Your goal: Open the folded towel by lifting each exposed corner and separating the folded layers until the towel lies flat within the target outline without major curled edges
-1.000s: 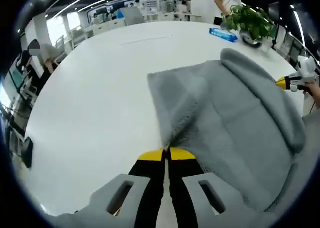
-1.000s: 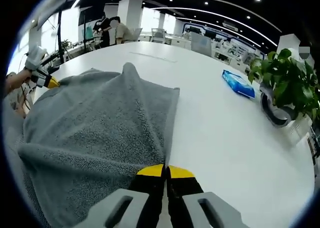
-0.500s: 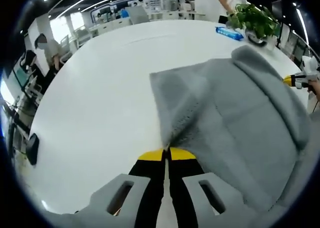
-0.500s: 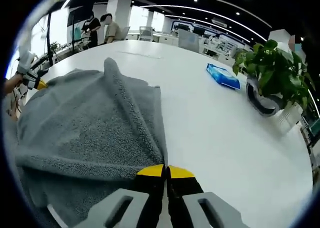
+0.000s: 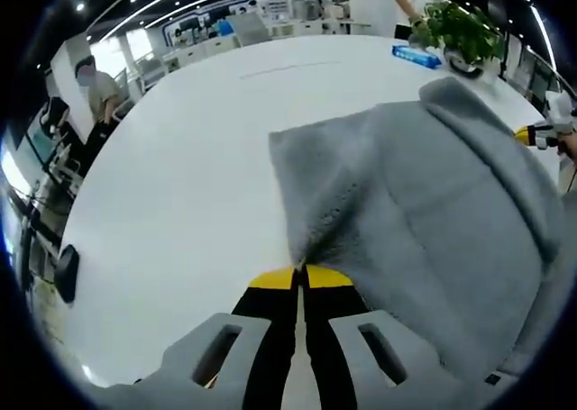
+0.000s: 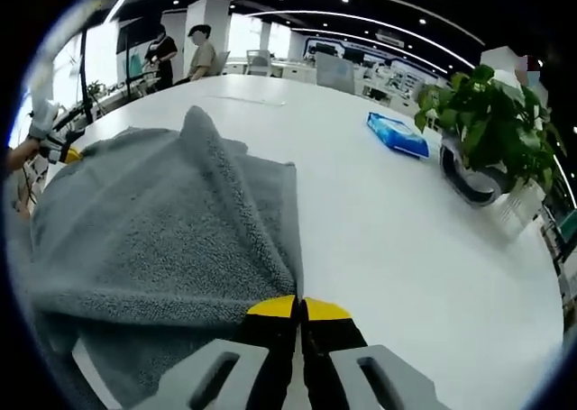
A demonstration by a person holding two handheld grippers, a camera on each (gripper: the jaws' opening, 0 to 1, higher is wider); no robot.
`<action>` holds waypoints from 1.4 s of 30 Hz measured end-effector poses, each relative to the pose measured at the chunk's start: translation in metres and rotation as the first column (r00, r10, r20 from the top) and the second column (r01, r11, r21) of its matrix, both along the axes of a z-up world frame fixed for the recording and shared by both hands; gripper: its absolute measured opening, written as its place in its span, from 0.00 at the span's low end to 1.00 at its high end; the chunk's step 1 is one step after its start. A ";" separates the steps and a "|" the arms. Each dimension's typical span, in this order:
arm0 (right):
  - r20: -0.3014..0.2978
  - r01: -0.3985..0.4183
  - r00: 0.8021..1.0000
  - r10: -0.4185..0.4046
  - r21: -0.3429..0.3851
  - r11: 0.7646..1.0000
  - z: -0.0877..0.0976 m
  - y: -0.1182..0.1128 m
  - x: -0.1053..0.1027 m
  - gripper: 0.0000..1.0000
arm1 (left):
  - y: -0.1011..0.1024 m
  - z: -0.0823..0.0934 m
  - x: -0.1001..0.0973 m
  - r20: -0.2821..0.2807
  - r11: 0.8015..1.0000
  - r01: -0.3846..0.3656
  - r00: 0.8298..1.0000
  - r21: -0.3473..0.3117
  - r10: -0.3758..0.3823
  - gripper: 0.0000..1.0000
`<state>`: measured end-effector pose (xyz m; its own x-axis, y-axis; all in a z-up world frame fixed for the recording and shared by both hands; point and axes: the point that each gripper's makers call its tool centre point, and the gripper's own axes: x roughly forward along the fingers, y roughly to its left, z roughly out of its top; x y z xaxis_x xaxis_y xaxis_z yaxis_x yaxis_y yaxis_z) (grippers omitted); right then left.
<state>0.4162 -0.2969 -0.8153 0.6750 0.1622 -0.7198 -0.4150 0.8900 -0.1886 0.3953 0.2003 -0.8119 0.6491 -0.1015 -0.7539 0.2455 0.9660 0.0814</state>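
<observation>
A grey towel (image 5: 424,203) is held up above a white table (image 5: 171,185), with folds and a raised ridge along its far side. In the left gripper view my left gripper (image 5: 300,275) is shut on a corner of the towel, yellow tips pinching the fabric. The right gripper (image 5: 534,136) shows at the far right of that view, at the towel's other end. In the right gripper view my right gripper (image 6: 298,304) is shut on another corner of the towel (image 6: 153,221). The left gripper (image 6: 54,144) appears far left there, held by a hand.
A potted green plant (image 6: 482,131) and a blue packet (image 6: 397,133) sit on the table's far side. A dark object (image 5: 65,270) lies near the table's left edge. People stand beyond the table among office desks.
The towel's right end has been lifted, and its ridge now stands higher and closer in the right gripper view. Both views have shifted slightly with the hands. Both grips are unchanged.
</observation>
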 end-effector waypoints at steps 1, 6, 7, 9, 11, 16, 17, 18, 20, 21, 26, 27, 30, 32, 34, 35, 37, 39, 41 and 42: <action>0.000 -0.008 1.000 0.008 -0.008 1.000 0.001 0.001 0.000 0.00 | 0.002 0.000 0.000 -0.001 1.000 -0.006 1.000 0.004 0.006 0.00; 0.000 -0.015 1.000 0.015 -0.033 0.999 0.001 0.000 0.001 0.00 | 0.003 0.002 -0.001 -0.022 1.000 -0.016 1.000 0.014 0.016 0.00; -0.001 -0.012 1.000 0.012 -0.042 0.999 0.002 -0.002 0.002 0.00 | 0.003 0.002 -0.001 -0.038 1.000 -0.024 0.999 0.004 0.024 0.00; -0.003 -0.016 1.000 0.016 -0.075 0.997 0.002 -0.005 0.003 0.00 | 0.007 0.002 -0.001 -0.042 0.999 -0.022 0.999 0.032 0.024 0.00; -0.002 -0.028 1.000 0.028 -0.094 0.995 0.001 -0.006 0.002 0.00 | 0.011 0.002 0.000 -0.042 0.999 -0.025 0.999 0.047 0.027 0.00; 0.001 -0.016 1.000 0.016 -0.066 0.998 0.002 -0.007 0.003 0.00 | 0.010 0.002 -0.002 -0.054 0.999 -0.005 0.999 0.053 0.008 0.00; -0.001 -0.016 1.000 0.016 -0.065 0.998 0.002 -0.007 0.003 0.00 | 0.010 0.002 -0.001 -0.057 0.999 -0.011 0.998 0.053 0.014 0.00; -0.003 -0.018 1.000 0.017 -0.067 0.998 0.002 -0.007 0.004 0.00 | 0.011 0.002 -0.002 -0.061 0.999 -0.018 0.998 0.049 0.021 0.01; 0.001 -0.022 1.000 0.023 -0.082 0.996 0.002 -0.006 0.005 0.00 | 0.013 0.002 -0.001 -0.068 0.998 -0.053 0.996 0.028 0.054 0.01; 0.005 -0.027 1.000 0.027 -0.092 0.995 0.002 -0.006 0.005 0.00 | 0.014 0.001 0.000 -0.064 0.998 -0.055 0.996 0.023 0.056 0.01; 0.002 -0.028 1.000 0.029 -0.101 0.994 0.002 -0.011 0.003 0.00 | 0.018 0.001 -0.001 -0.033 0.998 -0.045 0.998 0.041 0.046 0.01; -0.006 -0.027 1.000 0.027 -0.107 0.994 0.001 -0.012 0.003 0.00 | 0.020 0.001 -0.002 -0.044 0.998 -0.033 0.998 0.062 0.036 0.01; -0.005 -0.039 0.999 0.039 -0.116 0.992 0.001 -0.012 0.004 0.00 | 0.025 0.001 -0.001 -0.073 0.996 -0.039 0.996 0.076 0.044 0.01; -0.002 -0.055 0.998 0.055 -0.141 0.989 0.001 -0.013 0.004 0.00 | 0.028 0.001 -0.001 -0.074 0.997 -0.052 0.996 0.058 0.056 0.01; -0.009 -0.109 0.994 0.110 -0.219 0.970 0.002 -0.013 0.005 0.00 | 0.031 0.002 -0.003 -0.076 0.996 -0.046 0.996 0.071 0.052 0.01; -0.010 -0.115 0.993 0.116 -0.242 0.963 0.002 -0.013 0.006 0.00 | 0.035 0.003 -0.004 -0.091 0.994 -0.035 0.995 0.101 0.044 0.01; -0.003 -0.122 0.992 0.126 -0.265 0.957 0.001 -0.012 0.007 0.00 | 0.041 0.003 -0.003 -0.103 0.992 -0.029 0.994 0.126 0.042 0.01; -0.002 -0.116 0.993 0.120 -0.260 0.958 0.001 -0.013 0.008 0.00 | 0.045 0.004 -0.001 -0.108 0.992 -0.035 0.993 0.121 0.048 0.01; 0.001 -0.112 0.993 0.116 -0.251 0.961 0.001 -0.015 0.009 0.00 | 0.046 0.004 0.000 -0.122 0.990 -0.022 0.992 0.136 0.039 0.01; 0.001 -0.113 0.993 0.117 -0.248 0.962 0.001 -0.015 0.009 0.00 | 0.049 0.005 0.001 -0.127 0.986 -0.001 0.992 0.166 0.023 0.01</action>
